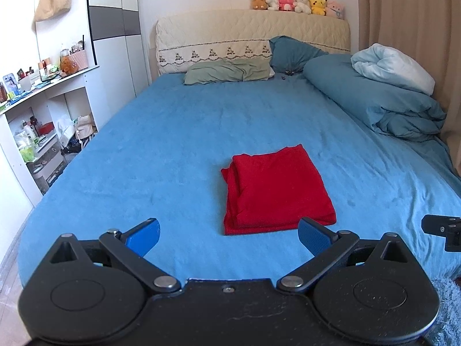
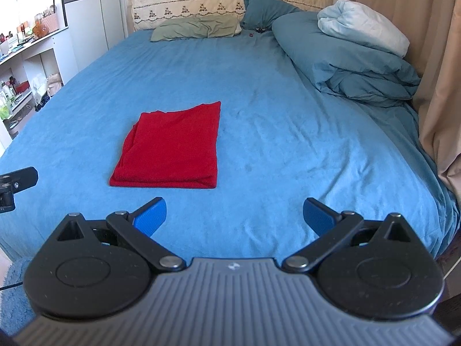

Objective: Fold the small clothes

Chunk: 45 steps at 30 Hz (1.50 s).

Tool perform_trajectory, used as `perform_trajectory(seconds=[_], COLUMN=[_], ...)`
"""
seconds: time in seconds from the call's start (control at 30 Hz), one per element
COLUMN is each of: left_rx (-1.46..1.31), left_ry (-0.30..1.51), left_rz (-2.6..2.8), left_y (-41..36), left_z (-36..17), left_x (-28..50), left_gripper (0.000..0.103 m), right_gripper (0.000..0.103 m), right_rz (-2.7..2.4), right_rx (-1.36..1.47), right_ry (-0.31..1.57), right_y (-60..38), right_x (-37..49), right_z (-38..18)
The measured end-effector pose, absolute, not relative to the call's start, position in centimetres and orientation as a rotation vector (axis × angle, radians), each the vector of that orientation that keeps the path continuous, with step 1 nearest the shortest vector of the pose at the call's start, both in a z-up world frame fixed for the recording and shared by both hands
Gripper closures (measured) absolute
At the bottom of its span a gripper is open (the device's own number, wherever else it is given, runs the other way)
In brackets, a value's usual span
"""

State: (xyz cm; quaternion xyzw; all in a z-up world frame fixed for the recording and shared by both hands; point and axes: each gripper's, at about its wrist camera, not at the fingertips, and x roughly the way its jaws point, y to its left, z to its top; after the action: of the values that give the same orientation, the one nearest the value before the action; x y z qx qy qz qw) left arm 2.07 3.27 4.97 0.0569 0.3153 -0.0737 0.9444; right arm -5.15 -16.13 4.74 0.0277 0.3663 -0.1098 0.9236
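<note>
A red garment (image 1: 276,190) lies folded into a flat rectangle on the blue bed sheet (image 1: 161,144). In the right wrist view the red garment (image 2: 173,147) is left of centre. My left gripper (image 1: 229,235) is open and empty, held just short of the garment's near edge. My right gripper (image 2: 234,214) is open and empty, near the bed's front edge and to the right of the garment. Part of the right gripper (image 1: 442,230) shows at the right edge of the left wrist view, and part of the left gripper (image 2: 14,184) at the left edge of the right wrist view.
A green pillow (image 1: 227,70) and a dark blue pillow (image 1: 291,53) lie at the headboard (image 1: 245,33). A bundled blue duvet (image 1: 374,92) with a pale blanket (image 1: 394,67) fills the right side. White shelves (image 1: 43,121) stand left of the bed. Curtains (image 2: 432,43) hang at the right.
</note>
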Motion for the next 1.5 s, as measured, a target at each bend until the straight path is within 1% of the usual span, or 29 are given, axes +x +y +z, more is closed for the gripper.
perform_trajectory(seconds=[1.5], left_rx=[0.109], left_ry=[0.648], left_rz=[-0.139], left_y=[3.48], left_z=[5.32], left_x=[1.85], left_gripper=[0.0], right_gripper=[0.0], right_rz=[-0.21], right_rx=[0.062], right_ry=[0.764], right_y=[-15.15], right_x=[-4.86], right_z=[4.71])
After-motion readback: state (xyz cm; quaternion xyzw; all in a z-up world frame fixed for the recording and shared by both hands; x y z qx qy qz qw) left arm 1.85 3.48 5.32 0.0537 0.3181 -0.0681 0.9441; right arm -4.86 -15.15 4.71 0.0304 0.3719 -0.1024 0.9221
